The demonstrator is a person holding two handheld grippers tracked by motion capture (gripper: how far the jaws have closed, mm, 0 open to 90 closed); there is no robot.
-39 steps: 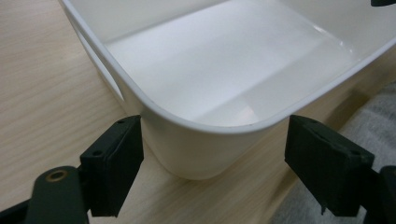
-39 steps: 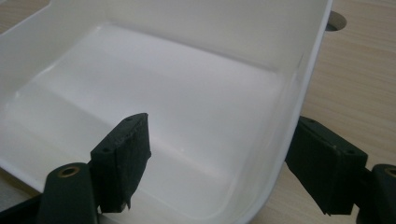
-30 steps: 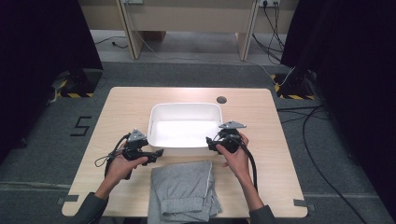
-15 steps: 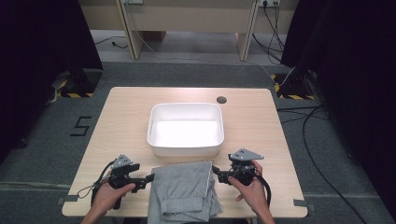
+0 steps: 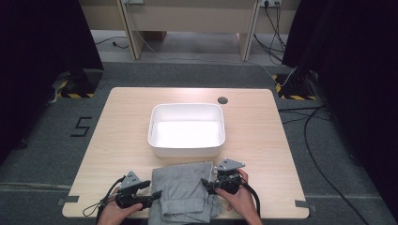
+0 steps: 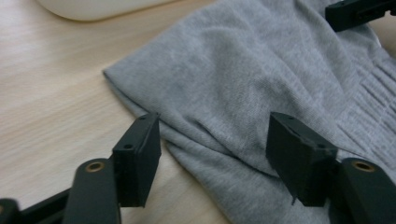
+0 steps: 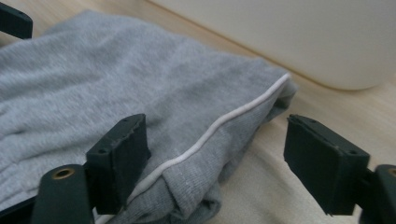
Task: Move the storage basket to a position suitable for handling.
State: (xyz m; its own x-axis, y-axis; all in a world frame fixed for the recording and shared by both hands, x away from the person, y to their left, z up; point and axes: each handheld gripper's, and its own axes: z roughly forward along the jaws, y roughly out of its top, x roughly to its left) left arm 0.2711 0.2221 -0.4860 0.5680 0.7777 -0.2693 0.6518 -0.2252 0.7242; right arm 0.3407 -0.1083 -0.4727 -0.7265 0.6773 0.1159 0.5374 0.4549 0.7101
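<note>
Lying folded at table [image 5: 117,136] near edge: grey garment [image 5: 184,194], flanked by left gripper [image 5: 156,193] and right gripper [image 5: 206,183], jaws spread wide, nothing gripped.

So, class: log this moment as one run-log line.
left gripper: open, at grey garment left edge | right gripper: open, at right edge | white tub: empty

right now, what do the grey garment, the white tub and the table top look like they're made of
Grey garment: soft knit, probably cotton jersey; fine ribbing, limp folds and a white piping seam show.
White tub: likely moulded plastic, smooth with rounded corners and a slight sheen.
Table: pale wood-grain surface, matte; whether it is laminate or real wood can't be told.
</note>
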